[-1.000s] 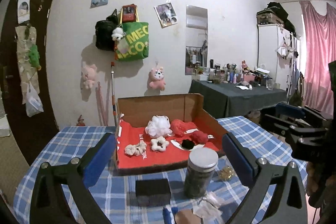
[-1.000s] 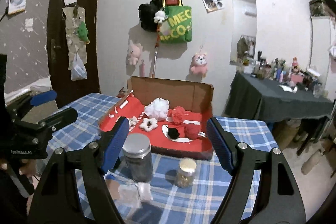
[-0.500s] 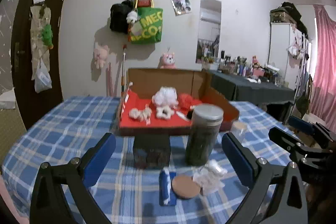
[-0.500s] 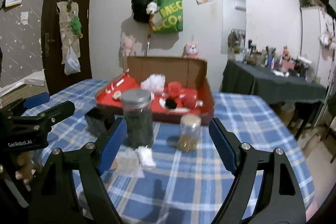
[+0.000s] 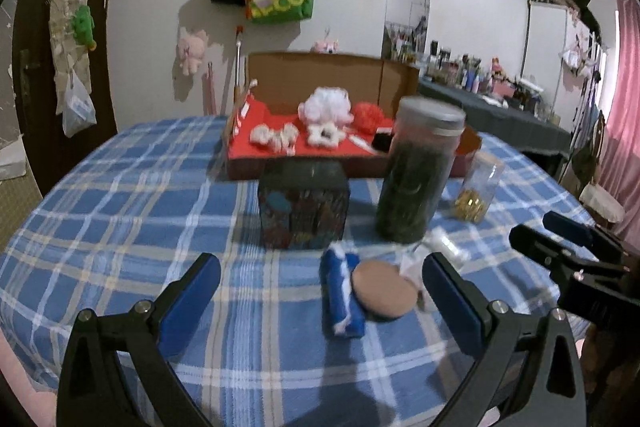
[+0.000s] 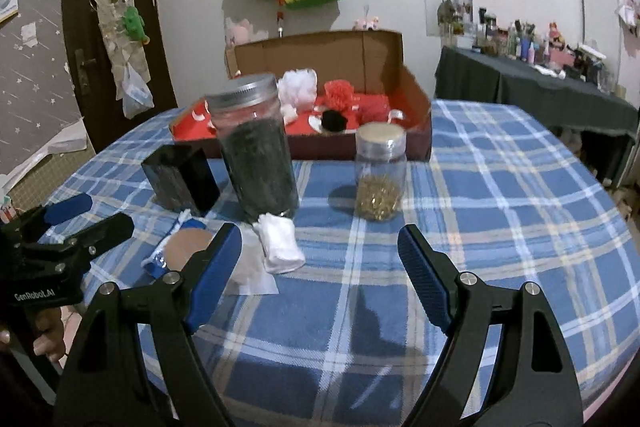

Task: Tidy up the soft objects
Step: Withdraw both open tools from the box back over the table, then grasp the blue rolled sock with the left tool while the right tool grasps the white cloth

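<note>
Both grippers have come down toward the tabletop (image 5: 120, 195) since a second ago, so we now see the box (image 5: 320, 75) almost edge-on instead of from above. Our left gripper (image 5: 320, 291) has its jaws wide apart with nothing between them; the right gripper (image 6: 320, 267) is also apart and empty, its jaws having just opened a little further.

We take the tall jar (image 6: 256, 151) of dark stuff as our landmark. Just in front of it lie the soft things on the cloth: a white roll (image 6: 280, 243) on a sheet of paper, and to its left a blue roll (image 5: 342, 295) touching a round brown pad (image 5: 384, 289). Left of the jar stands a dark tin (image 5: 304, 203); right of it, a small jar (image 6: 380, 175) of gold bits. Behind the jar sits the box, its red floor holding a white puff (image 5: 326, 105), a red puff (image 6: 340, 93), a black pom (image 6: 334, 121) and small white scrunchies (image 5: 276, 137).
</note>
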A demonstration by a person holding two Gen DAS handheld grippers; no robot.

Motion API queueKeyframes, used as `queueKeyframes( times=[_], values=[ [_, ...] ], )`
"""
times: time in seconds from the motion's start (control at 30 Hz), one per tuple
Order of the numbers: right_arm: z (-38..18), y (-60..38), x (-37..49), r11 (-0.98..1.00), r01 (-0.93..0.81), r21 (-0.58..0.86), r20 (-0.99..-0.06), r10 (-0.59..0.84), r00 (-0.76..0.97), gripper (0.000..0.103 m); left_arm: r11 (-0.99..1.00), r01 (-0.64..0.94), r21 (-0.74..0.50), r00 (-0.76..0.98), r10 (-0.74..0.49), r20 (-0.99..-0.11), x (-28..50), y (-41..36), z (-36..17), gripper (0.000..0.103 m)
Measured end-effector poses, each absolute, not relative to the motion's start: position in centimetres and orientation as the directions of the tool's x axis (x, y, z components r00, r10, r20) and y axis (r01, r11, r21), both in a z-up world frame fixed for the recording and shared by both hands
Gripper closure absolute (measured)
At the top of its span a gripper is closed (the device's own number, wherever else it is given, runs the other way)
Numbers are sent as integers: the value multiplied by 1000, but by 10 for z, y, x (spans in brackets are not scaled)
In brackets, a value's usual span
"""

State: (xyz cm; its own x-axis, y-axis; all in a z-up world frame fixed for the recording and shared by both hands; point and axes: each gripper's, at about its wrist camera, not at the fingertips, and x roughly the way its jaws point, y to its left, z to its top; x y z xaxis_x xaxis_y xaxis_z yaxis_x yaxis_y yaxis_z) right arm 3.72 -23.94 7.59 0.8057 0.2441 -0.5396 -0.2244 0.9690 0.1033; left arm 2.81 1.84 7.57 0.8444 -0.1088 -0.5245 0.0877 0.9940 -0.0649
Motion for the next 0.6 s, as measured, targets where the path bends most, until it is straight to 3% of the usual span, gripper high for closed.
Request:
queueKeyframes(
  times=[0.6],
  values=[
    [49, -238, 72, 952, -247, 183, -637, 306, 708, 23, 989, 147, -21, 708, -120, -696, 54, 25, 31, 0]
  ],
)
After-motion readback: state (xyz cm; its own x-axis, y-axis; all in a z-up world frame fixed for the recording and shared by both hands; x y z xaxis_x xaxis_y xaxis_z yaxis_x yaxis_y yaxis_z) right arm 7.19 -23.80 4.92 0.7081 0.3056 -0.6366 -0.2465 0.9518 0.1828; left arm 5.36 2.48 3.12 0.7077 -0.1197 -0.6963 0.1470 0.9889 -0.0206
